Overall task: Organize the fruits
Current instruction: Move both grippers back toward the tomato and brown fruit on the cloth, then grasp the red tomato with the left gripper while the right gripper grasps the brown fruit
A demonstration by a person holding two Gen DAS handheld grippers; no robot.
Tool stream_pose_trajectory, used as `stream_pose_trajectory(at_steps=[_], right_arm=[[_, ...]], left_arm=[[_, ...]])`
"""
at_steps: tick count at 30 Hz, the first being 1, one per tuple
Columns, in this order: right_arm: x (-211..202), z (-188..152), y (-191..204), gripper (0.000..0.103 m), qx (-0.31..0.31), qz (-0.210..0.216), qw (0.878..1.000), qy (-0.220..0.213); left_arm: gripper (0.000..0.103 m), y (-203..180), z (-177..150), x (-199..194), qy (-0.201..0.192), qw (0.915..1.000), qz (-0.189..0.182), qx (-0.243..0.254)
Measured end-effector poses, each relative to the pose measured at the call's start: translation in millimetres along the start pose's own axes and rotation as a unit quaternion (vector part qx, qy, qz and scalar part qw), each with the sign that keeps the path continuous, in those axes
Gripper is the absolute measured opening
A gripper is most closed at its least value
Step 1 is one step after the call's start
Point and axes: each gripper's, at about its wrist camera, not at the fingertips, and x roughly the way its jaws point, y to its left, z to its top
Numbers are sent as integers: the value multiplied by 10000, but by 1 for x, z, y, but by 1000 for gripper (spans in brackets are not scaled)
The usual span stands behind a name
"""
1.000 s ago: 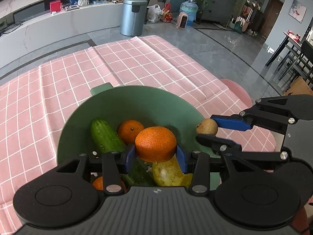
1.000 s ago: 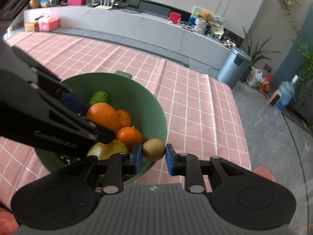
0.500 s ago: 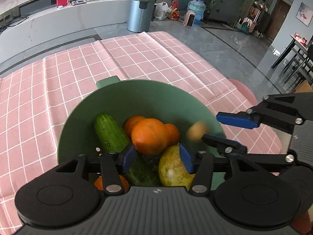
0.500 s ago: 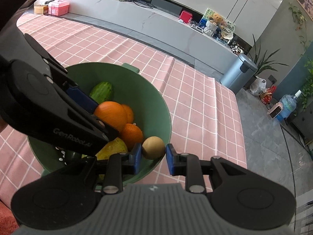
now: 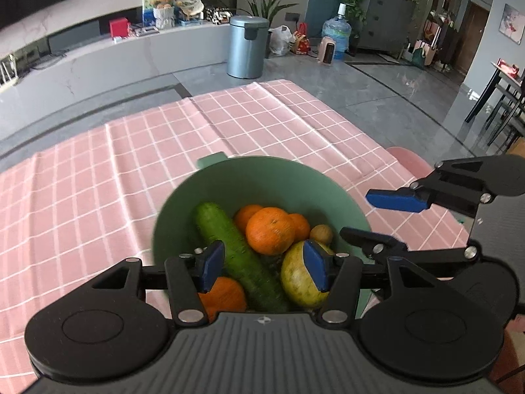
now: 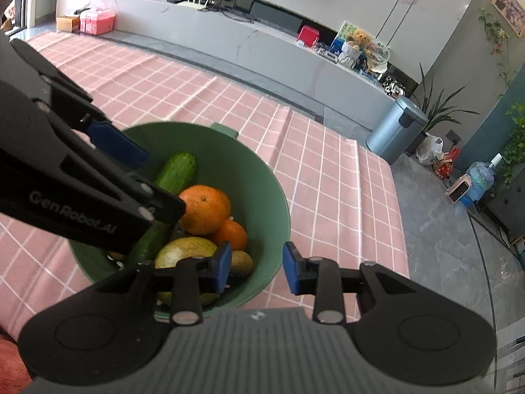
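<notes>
Below both parted tongs (image 5: 264,264), fruits (image 5: 270,229) in bowl (image 5: 262,177)

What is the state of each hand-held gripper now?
Left hand-held gripper: open, holding nothing; jaws just opened.
Right hand-held gripper: open, holding nothing; jaws just opened.

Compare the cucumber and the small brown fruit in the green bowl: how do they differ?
The cucumber is long and dark green; the small brown fruit is round and tan. The cucumber stretches across much of the green bowl, while the brown fruit sits tucked against the wall on the right gripper's side. The cucumber is far bigger. Both rest in the bowl, held by neither gripper.
</notes>
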Motion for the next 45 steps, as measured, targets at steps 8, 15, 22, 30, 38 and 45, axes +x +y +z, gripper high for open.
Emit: stream_pose_trajectory(at_steps=[8, 15, 22, 30, 38, 45], right_arm=[[-32, 1, 20, 38, 533, 158, 9979, -345], [-48, -1, 49, 39, 1087, 424, 9920, -481], [-53, -6, 78, 39, 1755, 634, 9810, -524], [-44, -9, 115, 39, 1954, 602, 9776, -504], [-26, 2, 145, 39, 1560, 584, 9846, -525], [-7, 9, 163, 38, 1571, 510, 9853, -440]], left_arm=[[65, 8, -16, -37, -233, 9994, 243, 113], [65, 25, -35, -65, -364, 9978, 525, 185], [65, 48, -56, -77, -444, 9972, 577, 148], [65, 71, -80, -75, -437, 9977, 515, -8], [65, 96, -95, -65, -433, 9978, 431, -247], [64, 118, -102, -54, -319, 9979, 374, -425]])
